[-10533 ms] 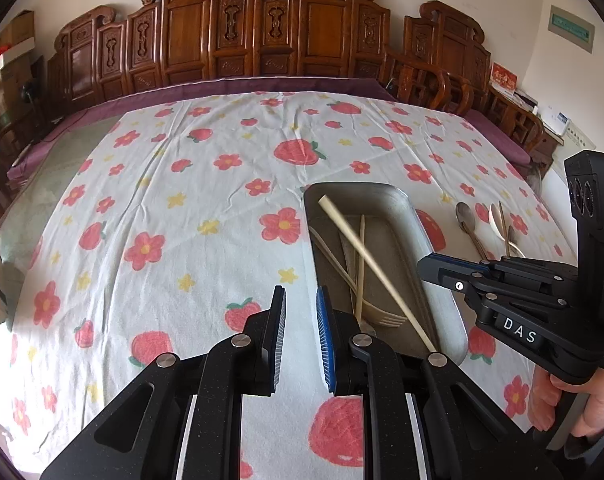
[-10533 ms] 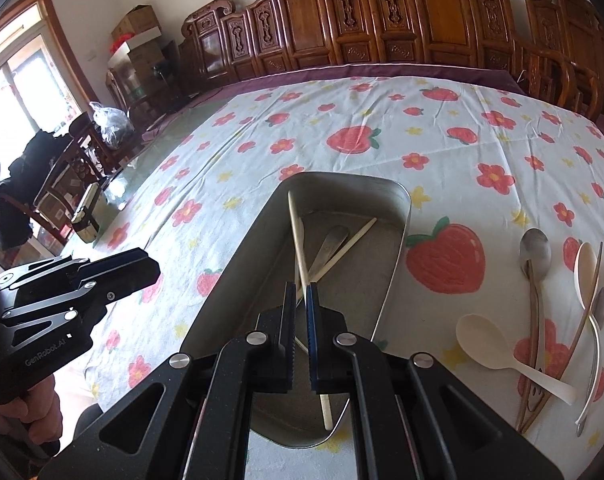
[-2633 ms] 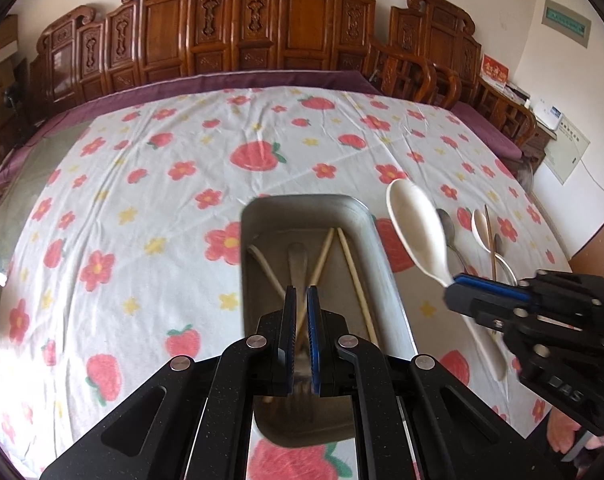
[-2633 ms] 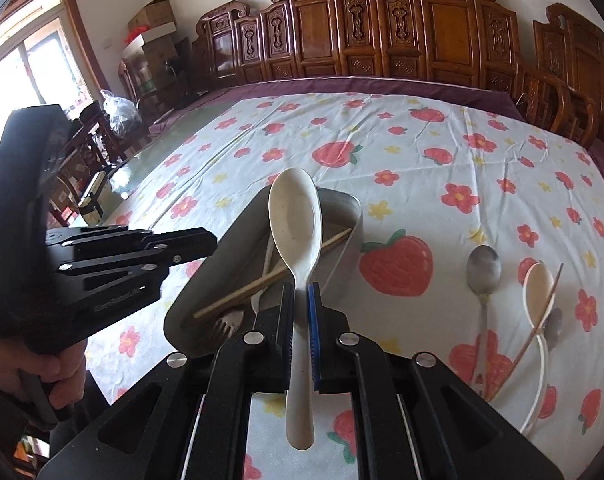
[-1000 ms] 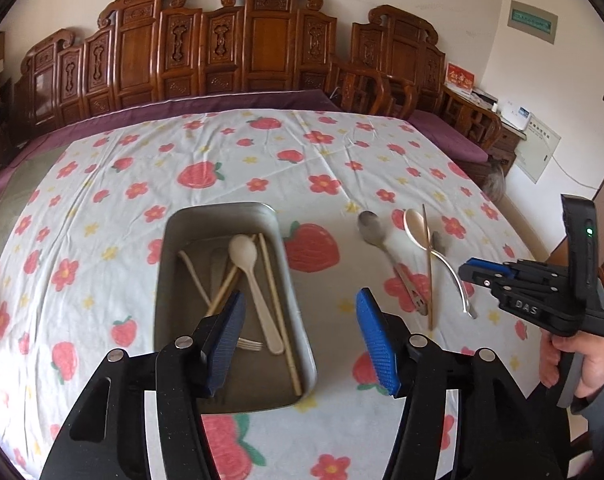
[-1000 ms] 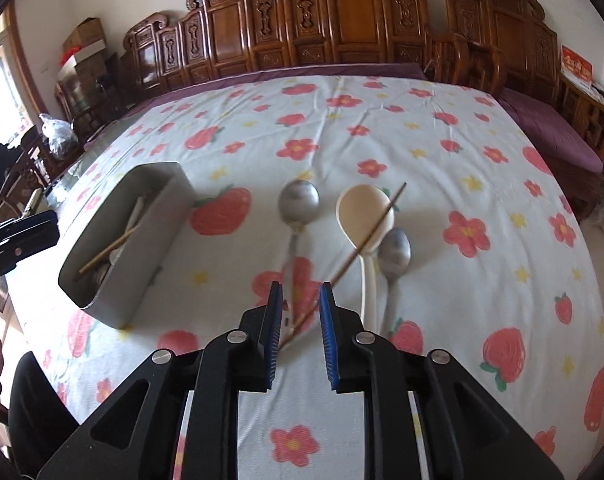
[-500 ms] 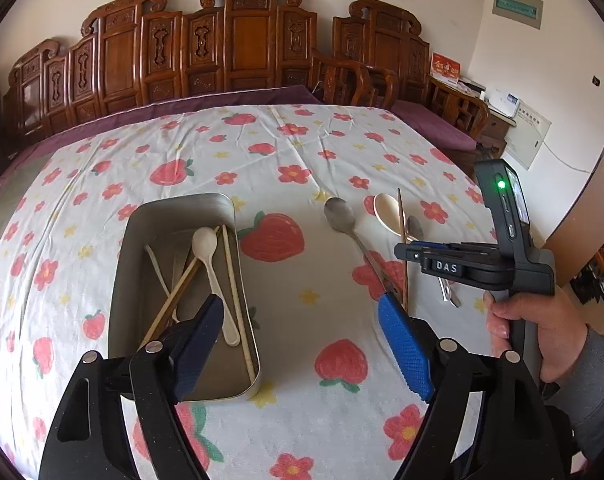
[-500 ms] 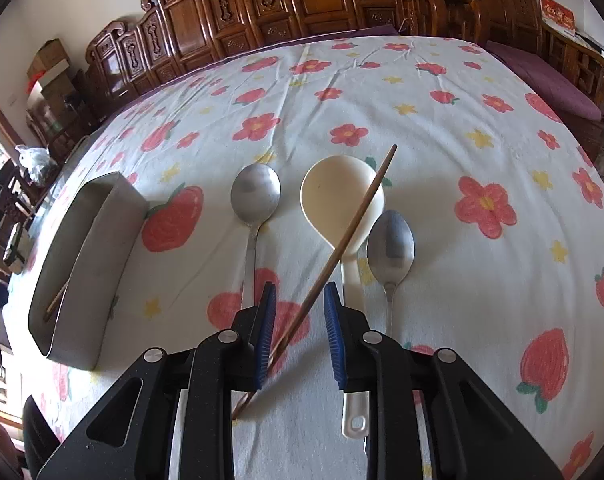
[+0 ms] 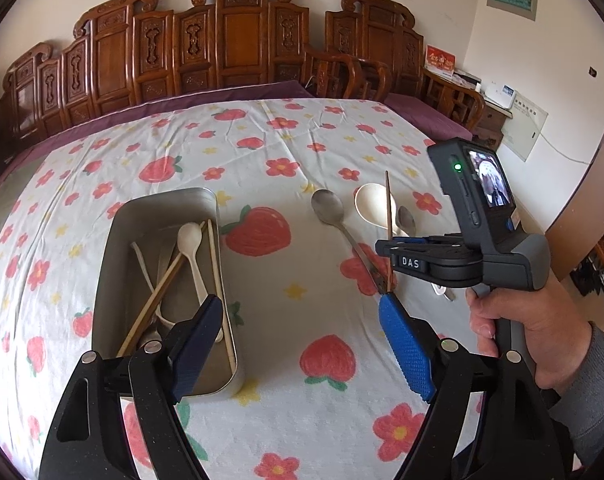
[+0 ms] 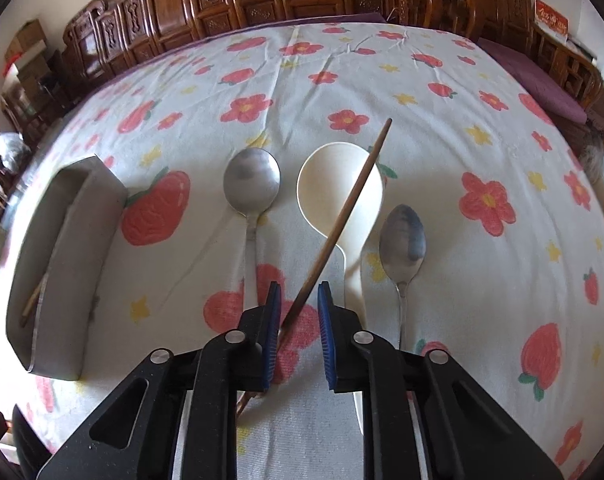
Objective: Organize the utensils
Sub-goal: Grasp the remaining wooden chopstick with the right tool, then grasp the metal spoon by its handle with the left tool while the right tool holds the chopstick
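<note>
The cream spoon that the right gripper [image 10: 298, 334] was carrying a few seconds back now lies in the metal tray [image 9: 114, 240], bowl toward twelve o'clock, among the pale chopsticks [image 9: 218, 276] and other pieces already there, so that item is dealt with. Since then the right gripper has swung over to the loose group on the strawberry-print cloth [image 9: 286, 152] and come down over the brown chopstick [image 10: 342, 216]. Its jaws are closing with the thick end of that stick between them; the blue pads are not yet pressing on it, a sliver of gap shows on each side. The stick slants toward one o'clock, its tip lying across the big white spoon [image 10: 330, 184], with a round steel spoon [image 10: 252, 180] at ten o'clock from the jaws and a smaller steel spoon [image 10: 402, 240] at two o'clock. The left gripper [image 9: 302, 344] has spread wide in the last second and hangs released, holding nothing, near the tray's nearer end. To my eye the chopstick is next for the tray, with three spoons left after it.
</note>
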The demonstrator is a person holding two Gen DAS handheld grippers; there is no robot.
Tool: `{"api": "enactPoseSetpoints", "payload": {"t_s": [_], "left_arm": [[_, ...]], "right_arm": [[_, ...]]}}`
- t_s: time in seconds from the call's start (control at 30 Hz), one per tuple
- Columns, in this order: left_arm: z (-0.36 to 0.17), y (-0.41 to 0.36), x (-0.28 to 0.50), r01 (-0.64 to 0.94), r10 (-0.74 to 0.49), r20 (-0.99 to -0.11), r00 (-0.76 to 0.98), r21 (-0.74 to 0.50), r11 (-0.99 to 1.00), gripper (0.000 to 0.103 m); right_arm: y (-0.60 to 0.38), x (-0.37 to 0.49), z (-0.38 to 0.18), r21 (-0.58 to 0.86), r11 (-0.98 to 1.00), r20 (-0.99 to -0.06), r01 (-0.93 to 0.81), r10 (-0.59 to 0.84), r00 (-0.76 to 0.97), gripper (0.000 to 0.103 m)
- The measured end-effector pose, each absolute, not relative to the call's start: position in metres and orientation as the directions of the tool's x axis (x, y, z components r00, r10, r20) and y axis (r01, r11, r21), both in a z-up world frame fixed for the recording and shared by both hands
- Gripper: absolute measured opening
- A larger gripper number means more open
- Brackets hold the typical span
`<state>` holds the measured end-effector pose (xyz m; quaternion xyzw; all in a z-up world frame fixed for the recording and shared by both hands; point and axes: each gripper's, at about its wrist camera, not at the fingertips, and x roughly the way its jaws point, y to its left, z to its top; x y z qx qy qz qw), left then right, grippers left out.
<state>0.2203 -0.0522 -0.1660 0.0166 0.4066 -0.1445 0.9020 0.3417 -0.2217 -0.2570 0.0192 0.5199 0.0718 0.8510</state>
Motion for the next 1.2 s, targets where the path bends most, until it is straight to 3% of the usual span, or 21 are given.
{"api": "enactPoseSetpoints", "payload": {"t_s": [0.17,0.2,0.27,0.63,1.2], "left_arm": [[-0.166,-0.052,0.22,0.272,-0.244,-0.737,0.63,-0.084,0.959,0.077],[-0.165,-0.052,0.22,0.272,-0.242,-0.738,0.63,-0.082,0.959,0.077],[-0.165,-0.052,0.22,0.273,-0.239,-0.738,0.631,-0.078,0.959,0.077],[-0.169,-0.06,0.226,0.279,-0.245,-0.747,0.618,-0.082,0.957,0.077],[-0.201,-0.131,0.276,0.303,-0.23,-0.811,0.537,-0.068,0.951,0.077]], "right_arm": [[-0.219,0.345,-0.261,0.084,0.994,-0.901,-0.064,0.103,0.421,0.014],[-0.219,0.345,-0.261,0.068,0.996,-0.902,-0.056,0.085,0.424,0.008],[-0.222,0.344,-0.262,0.077,0.996,-0.9,-0.049,0.091,0.427,0.006],[-0.265,0.314,-0.212,0.212,0.972,-0.83,-0.104,0.236,0.505,0.006],[-0.335,0.267,-0.199,0.192,0.971,-0.797,-0.141,0.238,0.556,0.006]]}}
